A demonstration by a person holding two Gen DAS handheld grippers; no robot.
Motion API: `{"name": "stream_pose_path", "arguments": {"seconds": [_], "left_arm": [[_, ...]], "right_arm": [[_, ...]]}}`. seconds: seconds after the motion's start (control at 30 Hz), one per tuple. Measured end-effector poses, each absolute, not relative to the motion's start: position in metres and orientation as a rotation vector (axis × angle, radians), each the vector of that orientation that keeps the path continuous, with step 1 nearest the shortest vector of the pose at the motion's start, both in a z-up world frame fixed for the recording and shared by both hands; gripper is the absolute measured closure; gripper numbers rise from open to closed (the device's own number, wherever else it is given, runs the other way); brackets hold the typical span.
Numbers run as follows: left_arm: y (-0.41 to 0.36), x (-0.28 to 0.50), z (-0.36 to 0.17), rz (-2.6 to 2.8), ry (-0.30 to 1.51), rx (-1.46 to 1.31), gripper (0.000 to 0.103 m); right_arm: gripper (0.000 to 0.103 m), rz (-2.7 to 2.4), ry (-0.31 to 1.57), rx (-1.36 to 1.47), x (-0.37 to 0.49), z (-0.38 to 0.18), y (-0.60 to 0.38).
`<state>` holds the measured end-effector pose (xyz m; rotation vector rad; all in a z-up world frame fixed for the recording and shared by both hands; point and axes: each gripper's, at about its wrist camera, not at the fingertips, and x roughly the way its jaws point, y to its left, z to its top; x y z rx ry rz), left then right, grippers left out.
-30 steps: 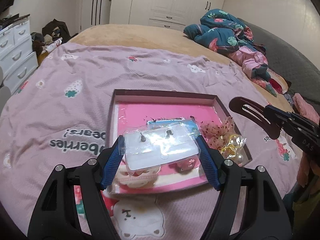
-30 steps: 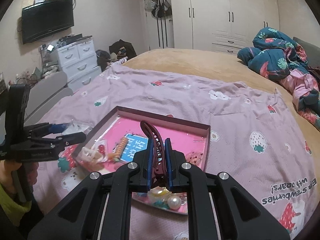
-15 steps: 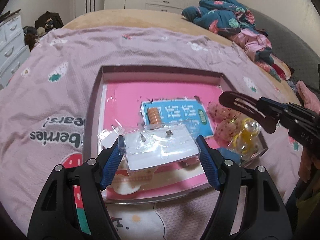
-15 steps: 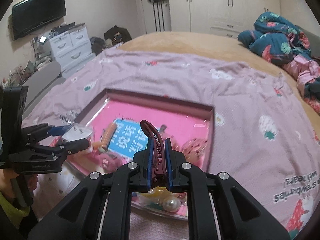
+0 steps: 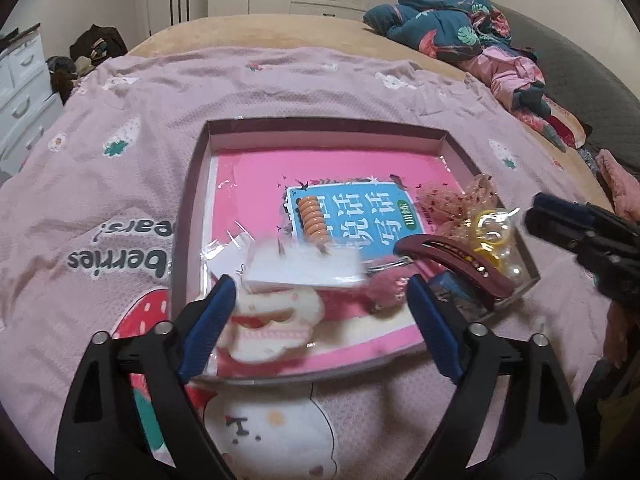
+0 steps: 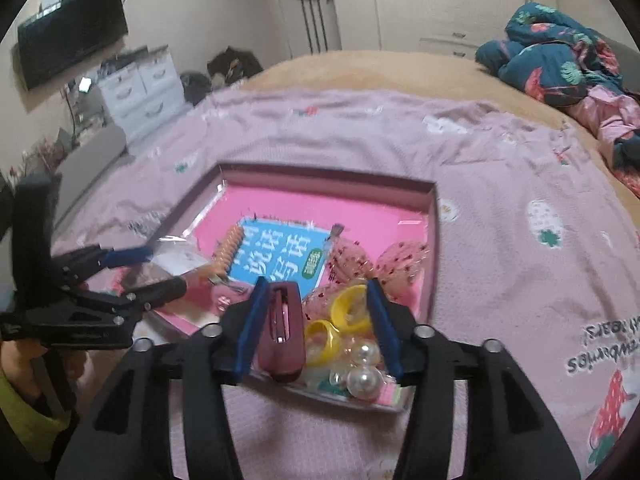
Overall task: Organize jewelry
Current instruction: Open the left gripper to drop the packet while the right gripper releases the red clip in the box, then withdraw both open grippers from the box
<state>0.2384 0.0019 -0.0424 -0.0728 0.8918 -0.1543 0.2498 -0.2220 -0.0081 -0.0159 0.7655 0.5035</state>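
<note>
We held our two black plastic tongs over a shallow, rectangular cardboard tray [image 5: 192, 216] with dull mauve walls, lying on a soft pink blanket [image 5: 120, 184] with printed strawberries. The floor of the tray was a glossy pink sheet with a blue printed label [image 5: 360, 216] in the middle.

Our left gripper [image 5: 320, 312] had just been opening. Its blue rubber pads stood wide apart, and the flat, clear plastic earring packet [image 5: 304, 264] with a white card inside was blurred just ahead of them, free of both pads, above a cream, fluffy hair piece [image 5: 272, 328]. An orange, ribbed spiral hair tie [image 5: 315, 220] lay on the label.

Our right gripper [image 6: 318, 324] had also just been opening. The dark red, glossy, curved hair clip [image 6: 280, 332] stood between its pads near the left one, but we could not tell if that pad touched it; the right pad was clearly apart. The clip rested at the near corner of the tray on a heap of small things: two smooth yellow rings [image 6: 348, 308], round shiny pearls [image 6: 364, 376] and pink net bows [image 6: 400, 264] with dark dots.
</note>
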Motion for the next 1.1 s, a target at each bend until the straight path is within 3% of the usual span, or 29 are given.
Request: {"name": "stream_pose_path", "arguments": {"seconds": [0.07, 0.27, 0.57, 1.1], "left_arm": [[0.003, 0.23, -0.033, -0.149, 0.868, -0.075, 0.016], [0.004, 0.2, -0.001, -0.137, 0.782, -0.091, 0.01], [0.001, 0.153, 0.025, -0.132, 0.708, -0.09, 0.01], [0.0, 0.095, 0.014, -0.1, 0.699, -0.104, 0.009]], "right_arm": [[0.033, 0.492, 0.718, 0.007, 0.236, 0.005, -0.233], [0.011, 0.459, 0.618, 0.018, 0.196, 0.033, -0.254], [0.005, 0.418, 0.545, -0.031, 0.149, 0.041, -0.263], [0.004, 0.376, 0.541, -0.041, 0.095, 0.029, -0.262]]}}
